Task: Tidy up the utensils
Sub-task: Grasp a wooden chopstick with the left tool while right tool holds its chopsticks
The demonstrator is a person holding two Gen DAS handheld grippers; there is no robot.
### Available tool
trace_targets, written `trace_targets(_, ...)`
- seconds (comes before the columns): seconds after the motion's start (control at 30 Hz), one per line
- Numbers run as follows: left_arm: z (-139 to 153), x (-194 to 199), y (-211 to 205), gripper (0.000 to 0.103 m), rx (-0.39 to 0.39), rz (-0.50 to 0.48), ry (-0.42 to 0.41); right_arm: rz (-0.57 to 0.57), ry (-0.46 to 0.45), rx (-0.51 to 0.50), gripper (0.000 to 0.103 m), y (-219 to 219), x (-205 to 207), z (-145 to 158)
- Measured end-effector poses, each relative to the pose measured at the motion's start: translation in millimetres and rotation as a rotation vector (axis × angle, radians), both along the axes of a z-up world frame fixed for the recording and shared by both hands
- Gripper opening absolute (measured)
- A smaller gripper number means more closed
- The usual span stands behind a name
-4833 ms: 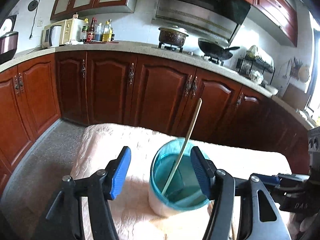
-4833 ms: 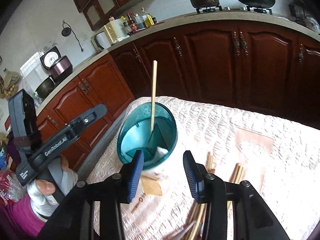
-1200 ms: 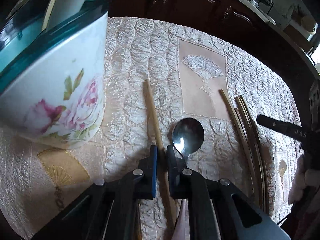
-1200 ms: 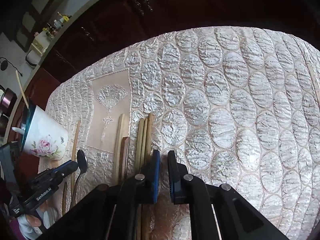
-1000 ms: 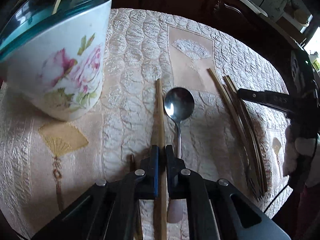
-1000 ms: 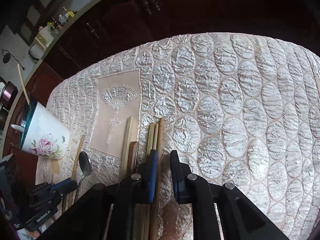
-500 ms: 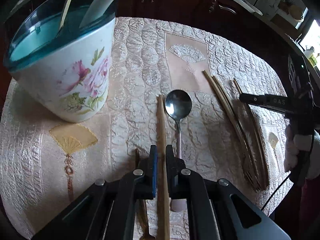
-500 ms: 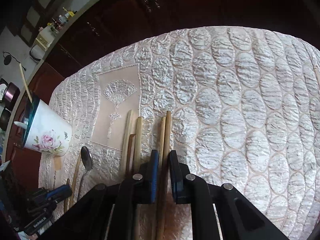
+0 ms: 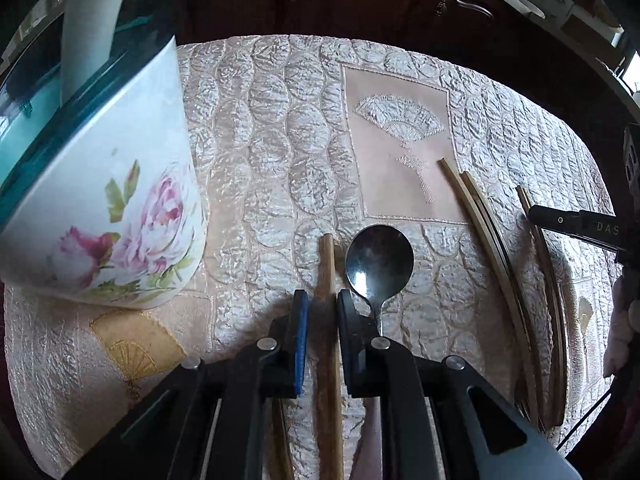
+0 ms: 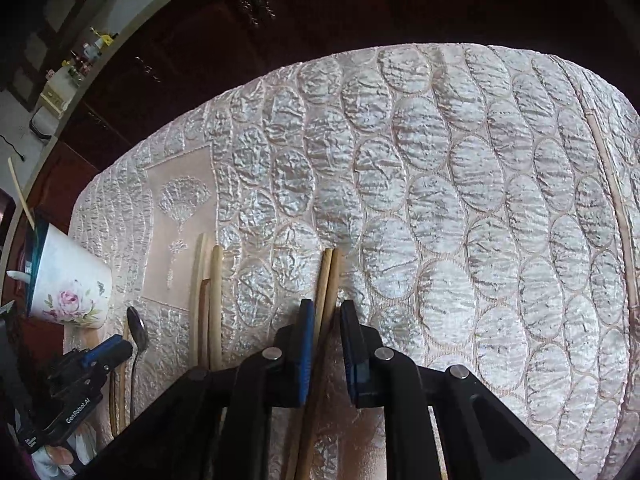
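Note:
My left gripper (image 9: 322, 308) points down at the quilted cloth. Its jaws are opening: a wooden chopstick (image 9: 327, 264) runs between them with a gap at the left pad. A metal spoon (image 9: 379, 260) lies just right of it. The floral cup (image 9: 120, 200) with a teal rim stands at the left and holds a white spoon handle (image 9: 92, 20). My right gripper (image 10: 326, 312) grips two chopsticks (image 10: 330, 276); its jaws are opening slightly, pads still against the pair. More chopsticks (image 10: 208, 280) lie to its left, near the spoon (image 10: 137, 328) and cup (image 10: 68, 280).
The cream quilted tablecloth (image 10: 440, 160) covers the table, with dark wood cabinets (image 10: 280, 20) beyond its far edge. One thin stick (image 10: 612, 208) lies along the cloth's right edge. The left gripper (image 10: 116, 350) shows at lower left, and the right gripper (image 9: 572, 224) over several chopsticks (image 9: 484, 220).
The left jaws, shut on the chopstick before, have parted around it, and the view has moved nearer the cup. The right gripper has carried its pair rightward, away from the other chopsticks.

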State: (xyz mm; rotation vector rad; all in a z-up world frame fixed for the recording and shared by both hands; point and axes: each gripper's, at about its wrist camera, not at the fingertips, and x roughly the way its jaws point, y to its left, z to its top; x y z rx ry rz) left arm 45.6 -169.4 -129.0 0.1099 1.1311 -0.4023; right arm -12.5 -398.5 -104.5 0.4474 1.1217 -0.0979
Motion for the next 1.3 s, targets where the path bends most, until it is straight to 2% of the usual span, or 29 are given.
trace_targets(0.1,1,2,0,0.014,-0.007,0.006,0.006,0.005,-0.027,0.037,0.017,-2,4,7)
trace_targets(0.2,1,1,10,0.014,-0.007,0.009,0.01,0.0,-0.007,-0.011,0.017,-2,5,6)
trace_targets(0.37,2,0,12,0.014,-0.003,0.01,0.004,0.025,0.008,0.012,0.018,5,10,-1)
trace_targets(0.47,1,0,11,0.014,-0.001,0.01,0.004,0.057,0.012,-0.043,0.018,18,12,0)
trace_targets(0.6,0,1,8,0.015,-0.006,0.007,0.008,0.011,-0.026,0.066,0.018,7,6,4)
trace_targets(0.7,-1,4,8,0.015,-0.008,0.012,0.007,-0.002,-0.021,0.005,0.018,5,5,7)
trace_targets(0.8,0,3,9,0.017,-0.008,0.013,0.005,0.005,0.001,0.019,0.018,-2,3,-2)
trace_targets(0.87,0,2,8,0.017,-0.005,0.012,0.003,0.018,-0.002,-0.046,0.017,11,6,-4)
trace_targets(0.93,0,3,8,0.017,-0.007,0.014,0.009,0.086,0.015,-0.032,0.017,26,10,-5)
trace_targets(1.0,0,4,9,0.017,-0.013,0.015,0.015,0.066,-0.002,-0.047,0.018,27,7,-1)
trace_targets(1.1,0,3,10,0.017,-0.012,0.008,0.01,0.012,-0.031,0.007,0.018,11,-2,3)
trace_targets(1.17,-1,3,9,0.018,-0.009,0.009,0.007,0.007,-0.02,-0.007,0.018,6,0,1)
trace_targets(1.3,0,2,8,0.021,-0.015,0.012,0.011,0.012,-0.022,0.072,0.017,-2,11,-19)
